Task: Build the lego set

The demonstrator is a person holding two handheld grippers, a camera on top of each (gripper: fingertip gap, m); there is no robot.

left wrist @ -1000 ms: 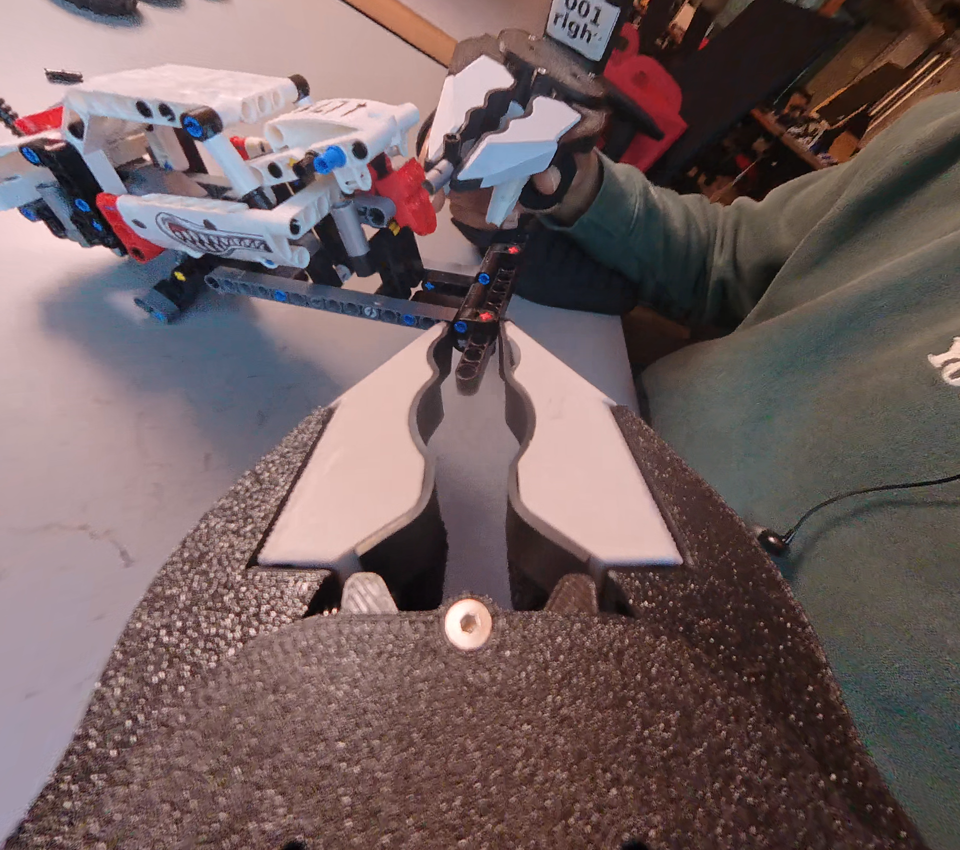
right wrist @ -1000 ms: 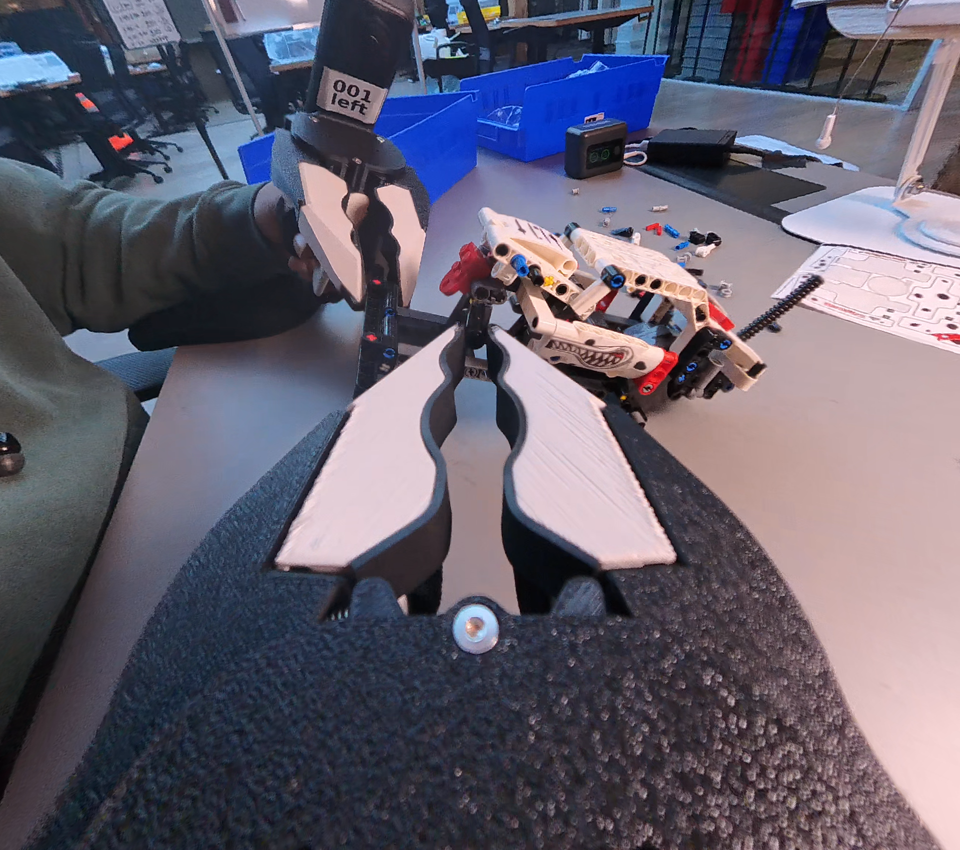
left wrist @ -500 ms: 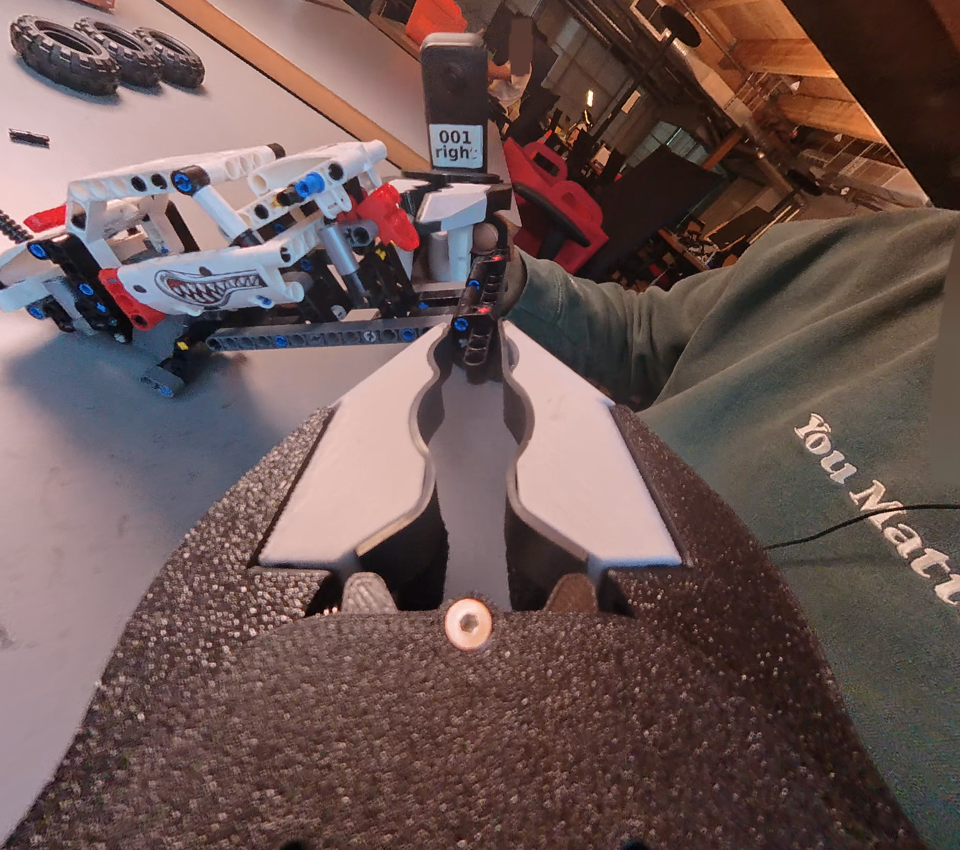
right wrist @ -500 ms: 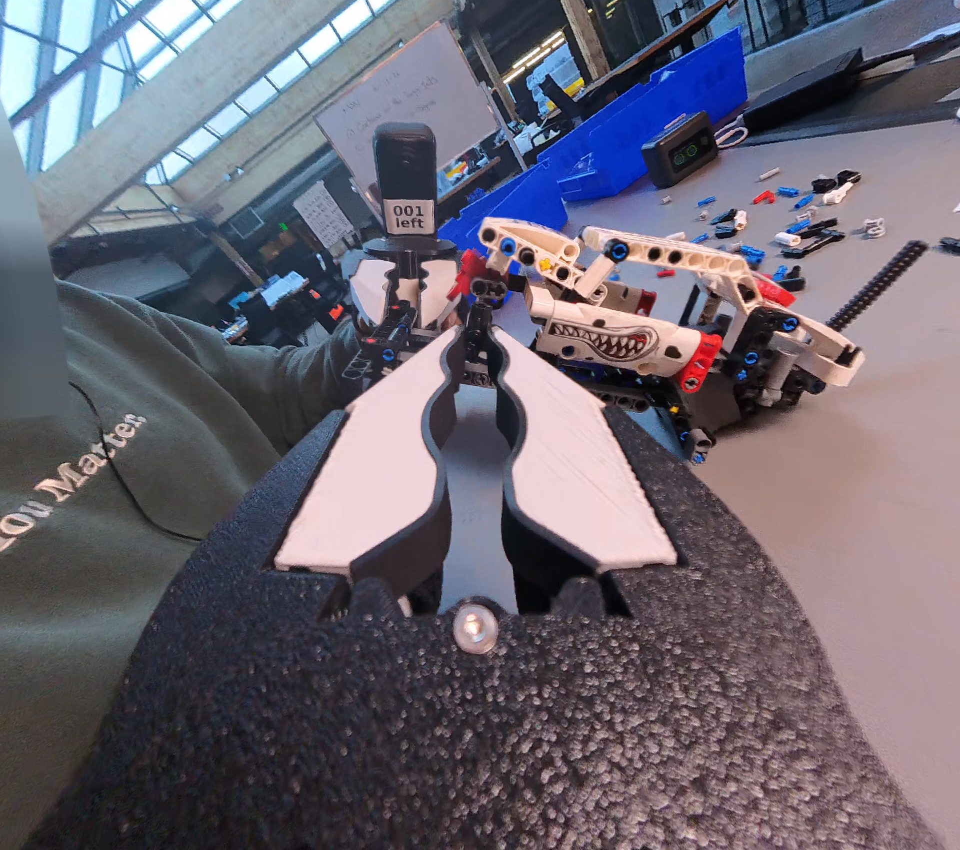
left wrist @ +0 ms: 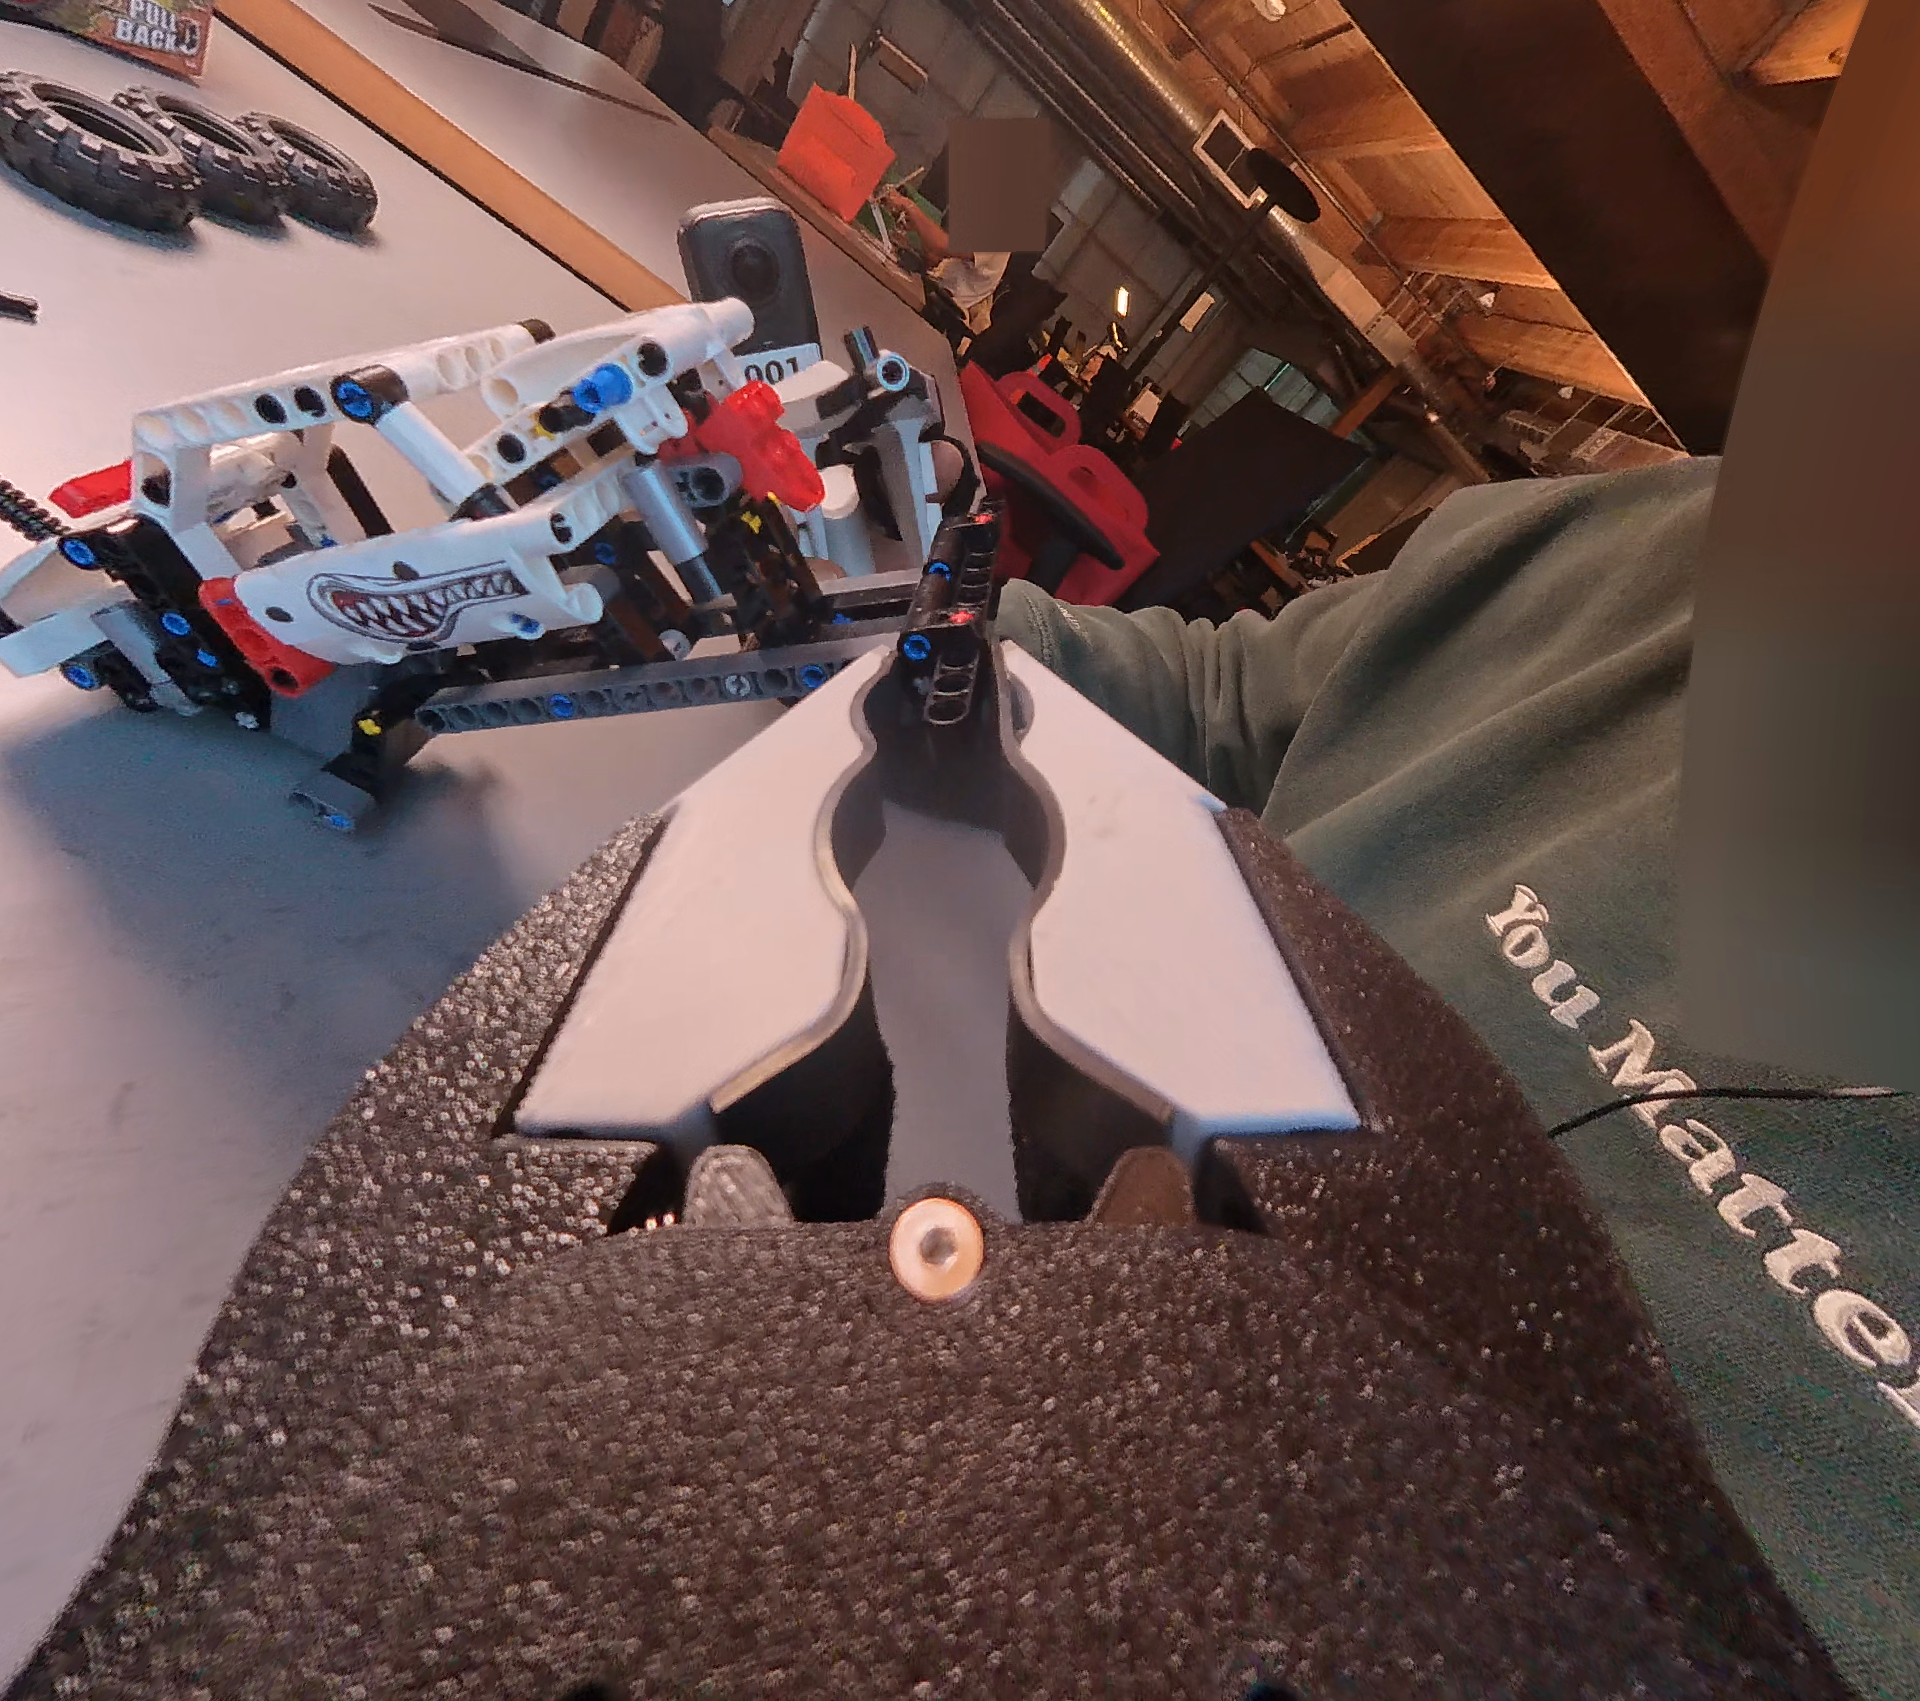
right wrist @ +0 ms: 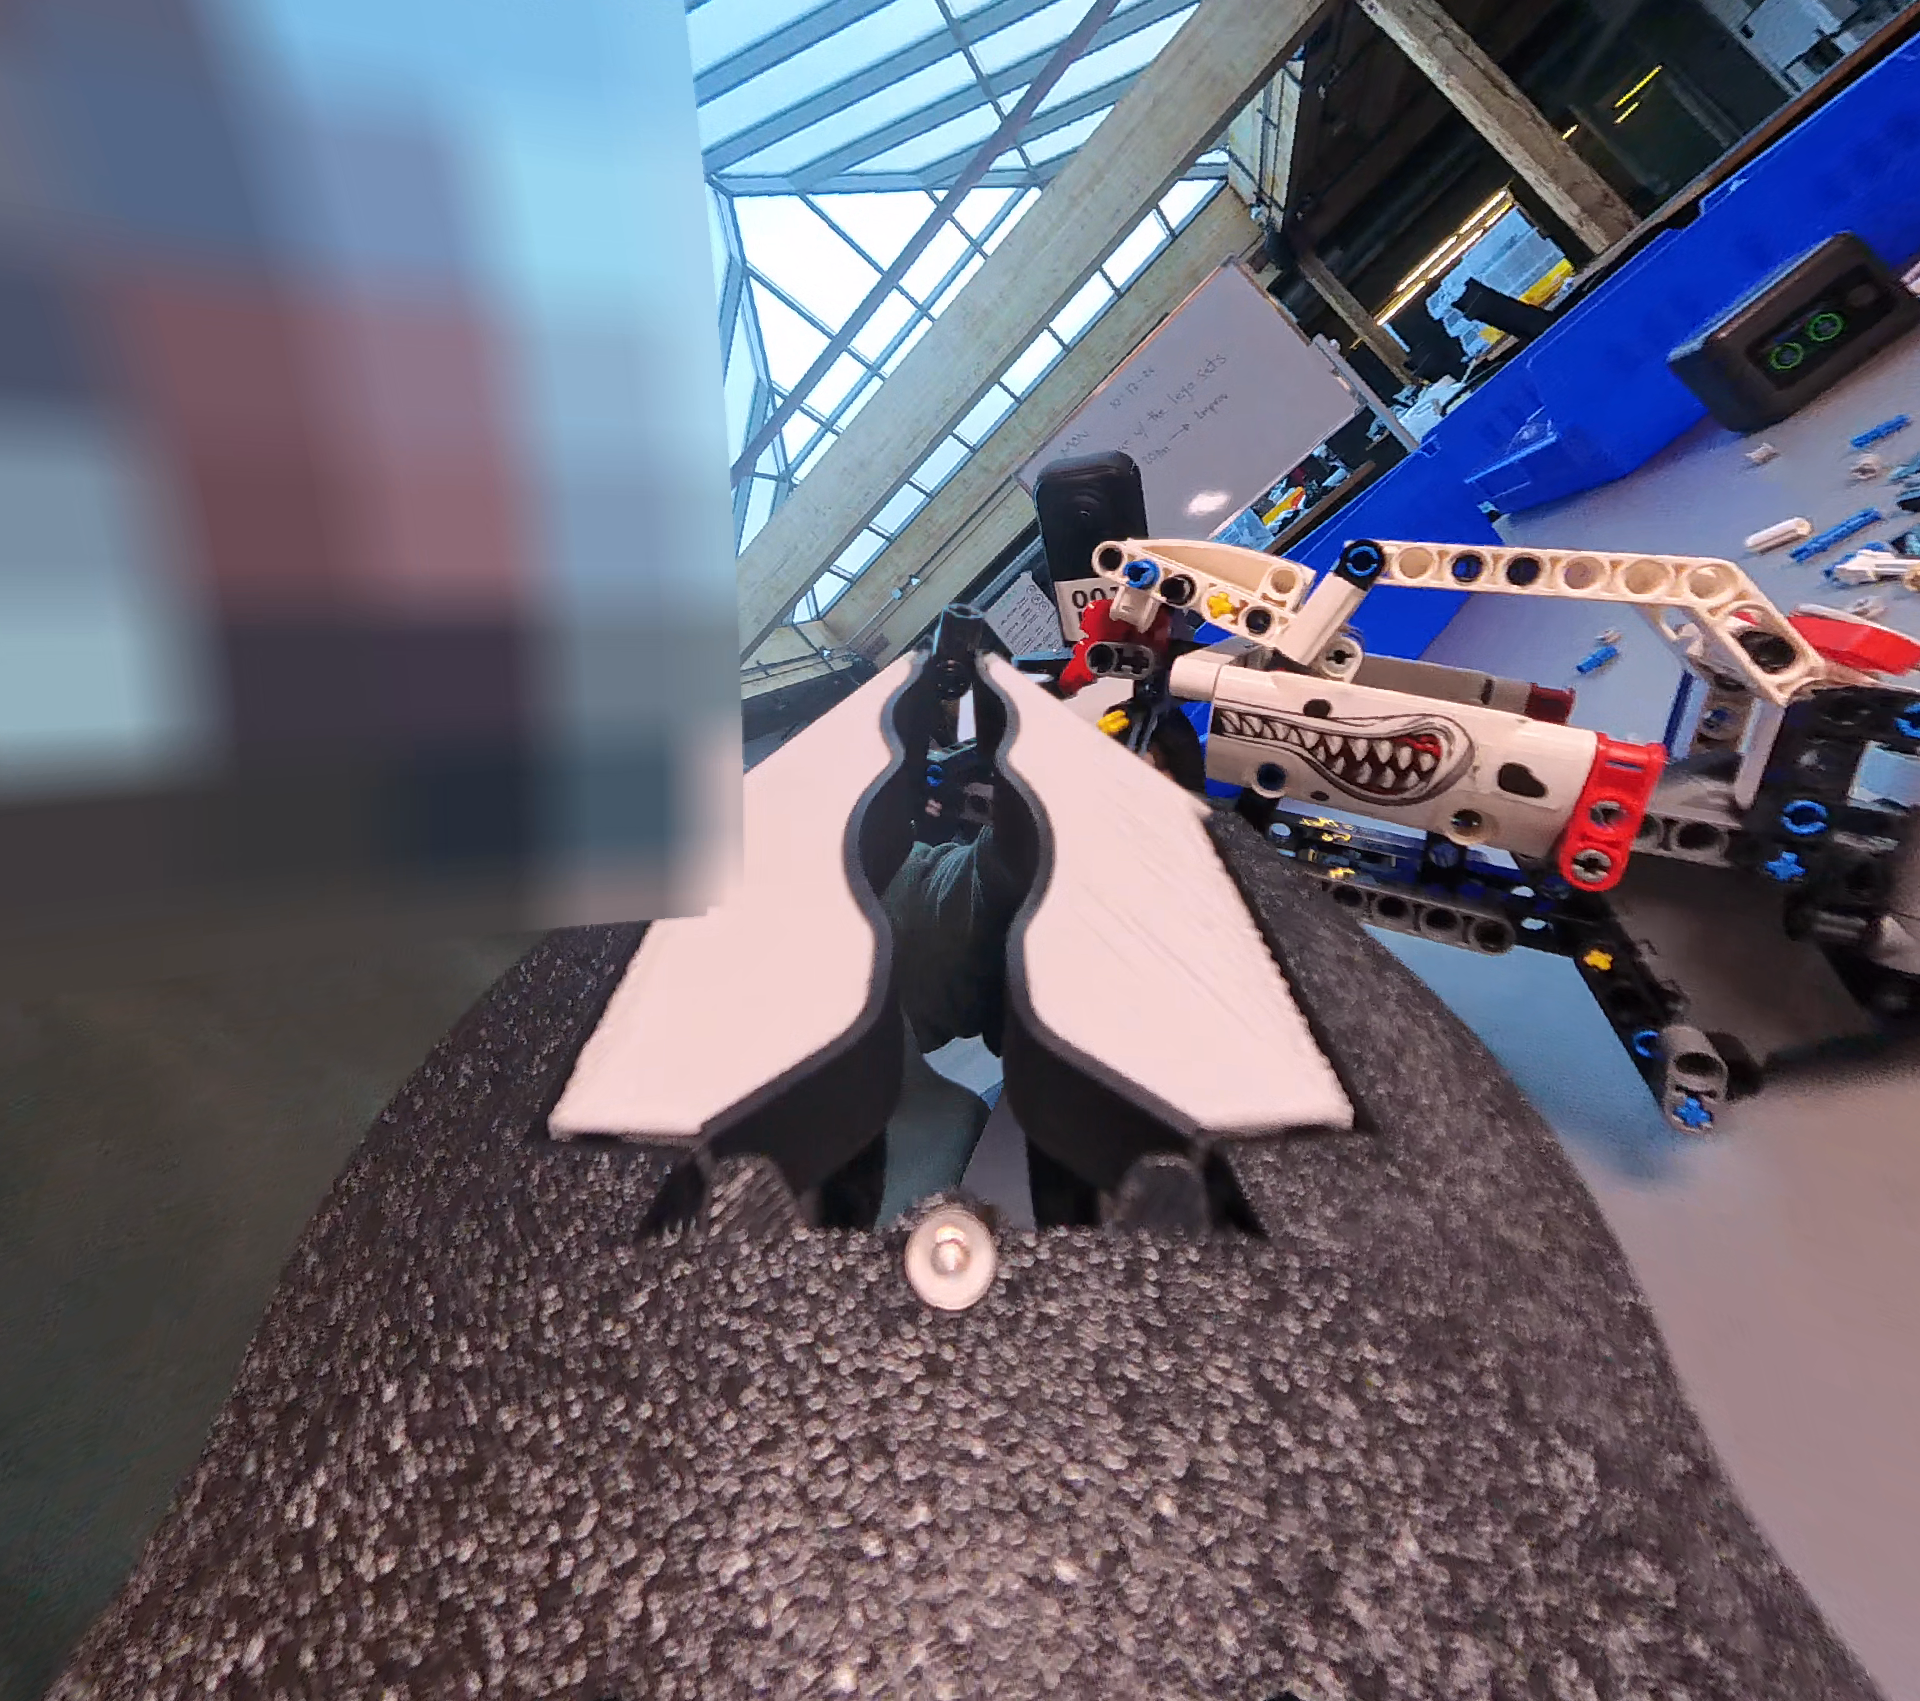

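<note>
The left gripper (left wrist: pixel 940 675) clamps the black studded beam (left wrist: pixel 954 612) at the near end of a half-built white, red and black lego truck (left wrist: pixel 416 550), tilted with its far end on the grey table (left wrist: pixel 208 924) near the edge closest to the person. The right gripper (right wrist: pixel 961 680) pinches a black connector (right wrist: pixel 954 643) at that same end of the model. Three black tyres (left wrist: pixel 177 145) lie toward the table's far edge.

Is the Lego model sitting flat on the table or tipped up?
Tipped up. The Lego model rests on its far end on the table, while the left hand-held gripper holds its near black beam raised.
</note>
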